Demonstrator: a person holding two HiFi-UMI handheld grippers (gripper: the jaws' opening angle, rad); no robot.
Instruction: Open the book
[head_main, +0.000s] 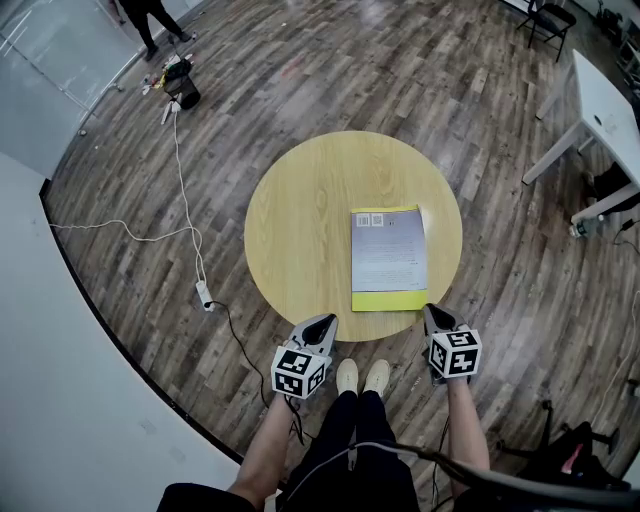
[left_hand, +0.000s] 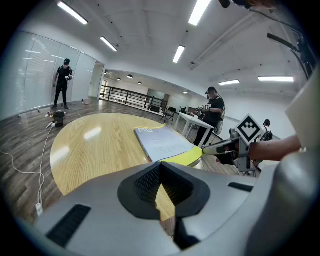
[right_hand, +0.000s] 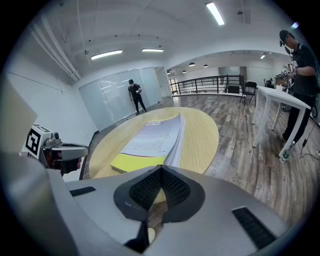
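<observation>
Both tongs shut. The left gripper (head_main: 327, 320) has its grey jaws together at the tips with nothing between them, and so does the right gripper (head_main: 428, 310); each gripper view confirms this for its own jaws (left gripper (left_hand: 160, 166), right gripper (right_hand: 161, 170)). Each carries a white cube with black square markers and points forward and down at the near rim of the table.

The flat grey-covered book (head_main: 389, 255) with a yellow band along its near edge lies closed on the right half of the round, light-wood table (head_main: 300, 225). Its long side runs away from the person and its yellow band is close to the near rim. The right gripper view shows the book (right_hand: 152, 137) straight ahead, page edges on its right side.

The right gripper's tip sits at the book's near right corner; contact cannot be told. The left gripper hangs at the rim, left of the book and apart from it.

The person's pale shoes (head_main: 362, 376) stand below the table edge, between the two grippers.

- Floor: dark wood planks (head_main: 420, 70).
- A white cable with a power strip (head_main: 204, 294) trails across the floor left of the table.
- A white rectangular table (head_main: 608, 105) stands at the right, a dark folding chair (head_main: 551, 20) beyond it.
- A person in black (head_main: 148, 18) stands at the far left near a glass wall.
- Another person in black (left_hand: 215, 107) stands at the white table.
</observation>
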